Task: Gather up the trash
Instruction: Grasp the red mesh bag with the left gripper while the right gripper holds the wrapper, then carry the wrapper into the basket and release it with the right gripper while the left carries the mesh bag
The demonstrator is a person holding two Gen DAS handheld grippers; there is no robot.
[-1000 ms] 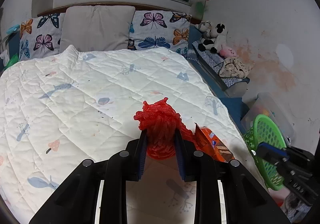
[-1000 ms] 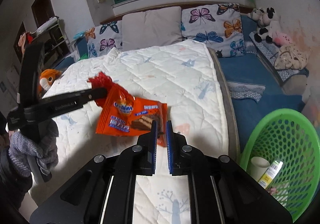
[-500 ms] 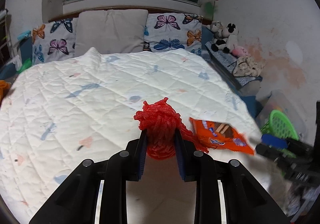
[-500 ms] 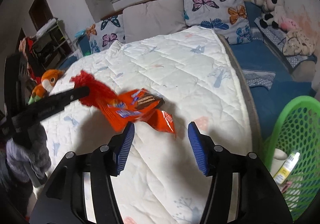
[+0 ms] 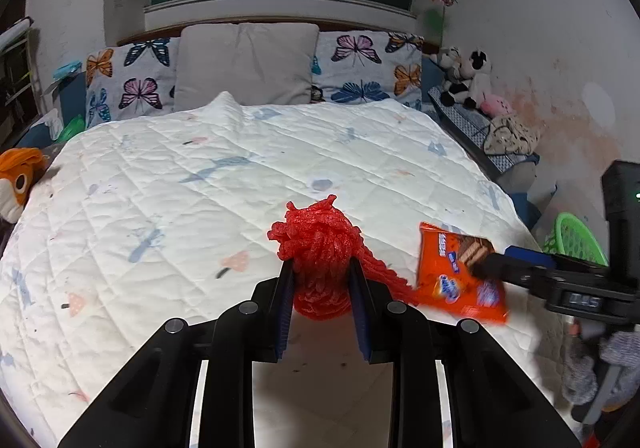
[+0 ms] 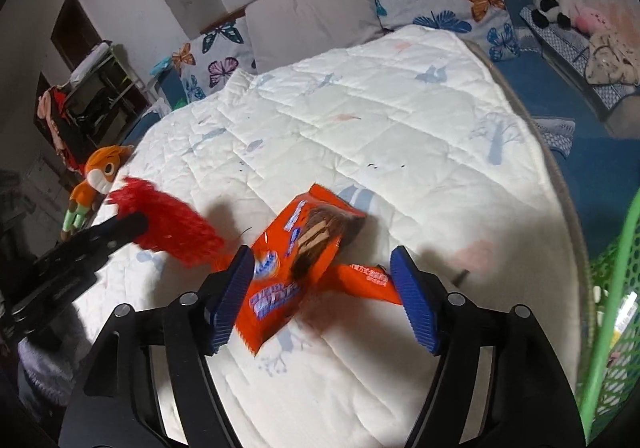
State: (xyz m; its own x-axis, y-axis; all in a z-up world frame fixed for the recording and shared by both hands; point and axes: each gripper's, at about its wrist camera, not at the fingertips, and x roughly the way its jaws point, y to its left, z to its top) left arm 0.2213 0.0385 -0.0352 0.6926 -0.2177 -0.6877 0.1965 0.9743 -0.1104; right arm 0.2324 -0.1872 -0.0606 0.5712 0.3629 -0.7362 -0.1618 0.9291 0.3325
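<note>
My left gripper (image 5: 322,280) is shut on a red mesh net (image 5: 320,252) and holds it above the foot of the bed. The net also shows in the right wrist view (image 6: 168,224), at the left. An orange snack wrapper (image 6: 296,260) hangs from the net's tail, blurred, between the wide-open fingers of my right gripper (image 6: 322,288). It shows in the left wrist view (image 5: 460,272) next to the right gripper's tip (image 5: 520,260). Whether the right fingers touch it I cannot tell.
A green mesh basket (image 6: 612,320) with trash stands on the floor right of the bed, also in the left wrist view (image 5: 576,240). The white quilt (image 6: 360,128) covers the bed. An orange plush toy (image 6: 96,184) lies at its left edge. Pillows (image 5: 244,64) line the headboard.
My right gripper was shut on the orange wrapper, then opened wide. The wrapper has swung and now dangles from the red net. My left gripper has kept its grip and drifted back.
</note>
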